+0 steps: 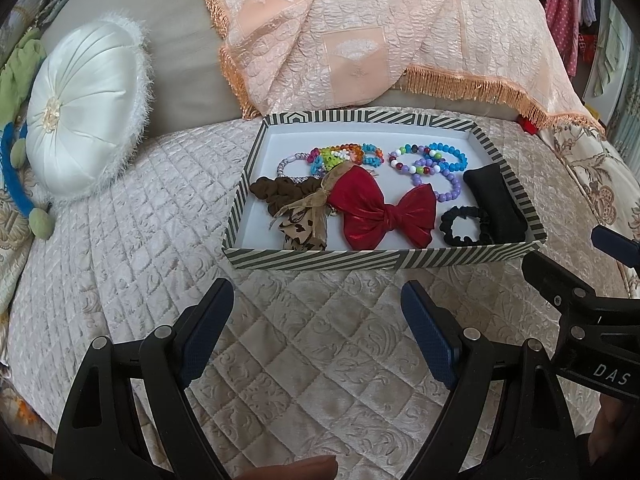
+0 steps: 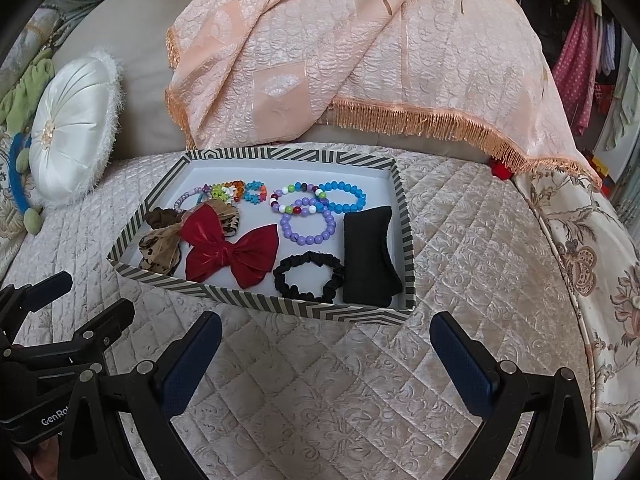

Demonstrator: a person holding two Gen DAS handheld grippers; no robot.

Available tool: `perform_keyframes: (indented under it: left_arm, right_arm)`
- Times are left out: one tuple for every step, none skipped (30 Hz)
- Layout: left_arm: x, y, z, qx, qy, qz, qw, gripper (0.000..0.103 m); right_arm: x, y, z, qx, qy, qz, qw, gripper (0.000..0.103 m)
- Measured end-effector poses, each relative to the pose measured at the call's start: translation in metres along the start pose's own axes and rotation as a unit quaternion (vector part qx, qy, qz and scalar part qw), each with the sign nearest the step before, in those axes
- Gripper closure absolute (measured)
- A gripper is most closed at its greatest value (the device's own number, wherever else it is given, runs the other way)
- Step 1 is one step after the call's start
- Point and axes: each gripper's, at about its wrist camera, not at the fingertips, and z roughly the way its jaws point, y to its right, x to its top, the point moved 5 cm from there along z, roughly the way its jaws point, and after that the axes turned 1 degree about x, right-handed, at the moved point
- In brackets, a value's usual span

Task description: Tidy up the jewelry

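A striped shallow box (image 1: 384, 261) (image 2: 280, 304) sits on a quilted cream bed cover. Inside lie a red bow (image 1: 380, 212) (image 2: 232, 252), a brown scrunchie (image 1: 276, 194), a sheer leopard-print bow (image 1: 304, 224) (image 2: 160, 248), a black scrunchie (image 1: 464, 225) (image 2: 308, 276), a black cloth pad (image 1: 496, 200) (image 2: 370, 256), and several bead bracelets: purple (image 2: 308, 221), blue (image 1: 450, 157) (image 2: 344, 197), multicolour (image 1: 340, 156). My left gripper (image 1: 318, 316) stands open and empty, short of the box's near wall. My right gripper (image 2: 326, 354) is likewise open and empty before the box.
A round white satin cushion (image 1: 84, 116) (image 2: 72, 132) lies at the left. A peach fringed throw (image 1: 360, 40) (image 2: 360, 60) drapes behind the box. Green and blue soft items (image 1: 16, 152) sit at the far left. Clothes hang at the far right (image 2: 580, 60). A fingertip (image 1: 296, 468) shows at the bottom.
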Motion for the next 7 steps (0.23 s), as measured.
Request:
perform_keyframes:
  left_arm:
    - [-0.0001,0.0000,0.0000,0.000,0.000,0.000,1.0000,0.017]
    - [0.0000,-0.0001,-0.0005,-0.002,0.001,-0.001,1.0000,0.017]
    - [0.0005,-0.0009,-0.0018,-0.003,0.005,-0.003,1.0000,0.017]
    - [0.0013,-0.0022,-0.0038,-0.003,0.012,-0.007,0.9999,0.017]
    - [0.0018,-0.0031,-0.0049,-0.003,0.015,-0.010,0.9998,0.017]
    - [0.0027,-0.0043,-0.0055,-0.003,0.016,-0.013,0.9998,0.017]
    - [0.0026,-0.0047,-0.0055,-0.004,0.016,-0.014,0.9998,0.017]
  right_arm:
    - [-0.0001,-0.0003,0.0000,0.000,0.000,0.001,1.000,0.000]
    - [0.0000,0.0002,0.0001,0.000,0.000,0.000,1.000,0.000]
    - [-0.0001,0.0000,0.0000,0.000,0.000,0.001,1.000,0.000]
    - [-0.0001,-0.0004,0.0001,0.000,0.000,0.001,1.000,0.000]
    - [0.0000,-0.0001,0.0000,0.000,0.000,0.001,1.000,0.000]
    - [0.0002,-0.0003,-0.0003,0.000,0.000,0.002,1.000,0.000]
    - [0.0006,0.0003,-0.0007,-0.001,0.001,0.002,1.000,0.000]
